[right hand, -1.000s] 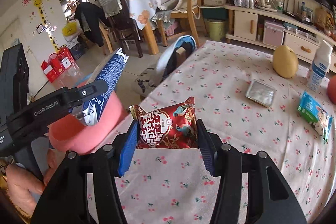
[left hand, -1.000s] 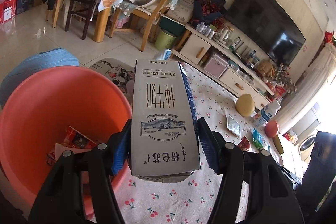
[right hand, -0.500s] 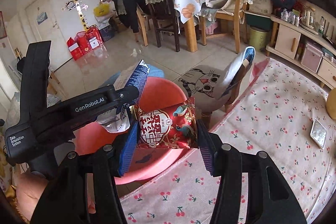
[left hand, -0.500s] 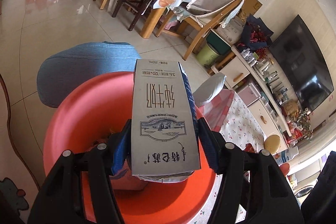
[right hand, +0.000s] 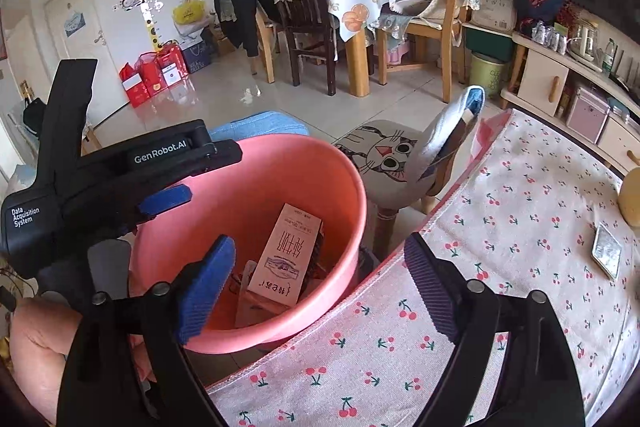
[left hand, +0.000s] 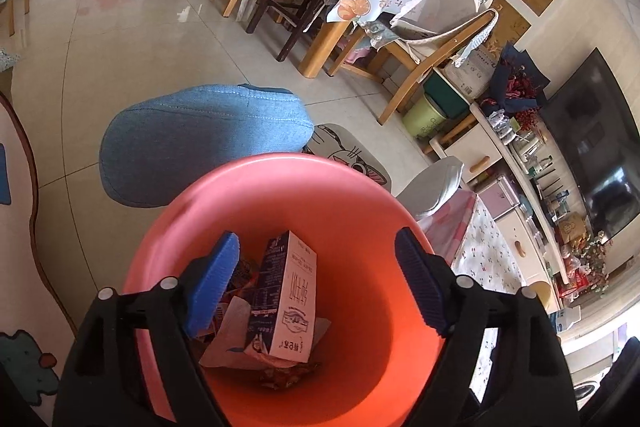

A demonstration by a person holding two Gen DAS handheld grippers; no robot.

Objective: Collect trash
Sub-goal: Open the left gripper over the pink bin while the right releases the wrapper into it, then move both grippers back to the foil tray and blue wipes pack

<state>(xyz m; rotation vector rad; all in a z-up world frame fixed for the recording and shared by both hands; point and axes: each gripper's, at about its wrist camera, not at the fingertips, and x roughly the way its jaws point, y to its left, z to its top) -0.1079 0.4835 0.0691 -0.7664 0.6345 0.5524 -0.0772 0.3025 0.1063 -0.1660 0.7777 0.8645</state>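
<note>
A pink bucket point(left hand: 360, 203) stands on the floor beside the table; it also shows in the right wrist view point(right hand: 280, 163). A milk carton point(left hand: 286, 301) lies tilted inside it on paper scraps and wrappers, also seen in the right wrist view point(right hand: 286, 255). My left gripper point(left hand: 318, 285) hangs open and empty over the bucket. My right gripper point(right hand: 320, 287) is open and empty, over the bucket's near rim and the table edge. The red snack bag is not in view. The left gripper's body point(right hand: 120, 167) shows at the bucket's left.
A table with a cherry-print cloth point(right hand: 500, 247) lies to the right, with a small foil tray point(right hand: 608, 251) and a yellow fruit point(right hand: 630, 203) on it. A cat-print stool point(right hand: 384, 155) and a blue cushion point(left hand: 204, 143) stand behind the bucket. Dining chairs stand further back.
My left gripper opened and the milk carton dropped into the bucket. My right gripper opened and the red snack bag left it.
</note>
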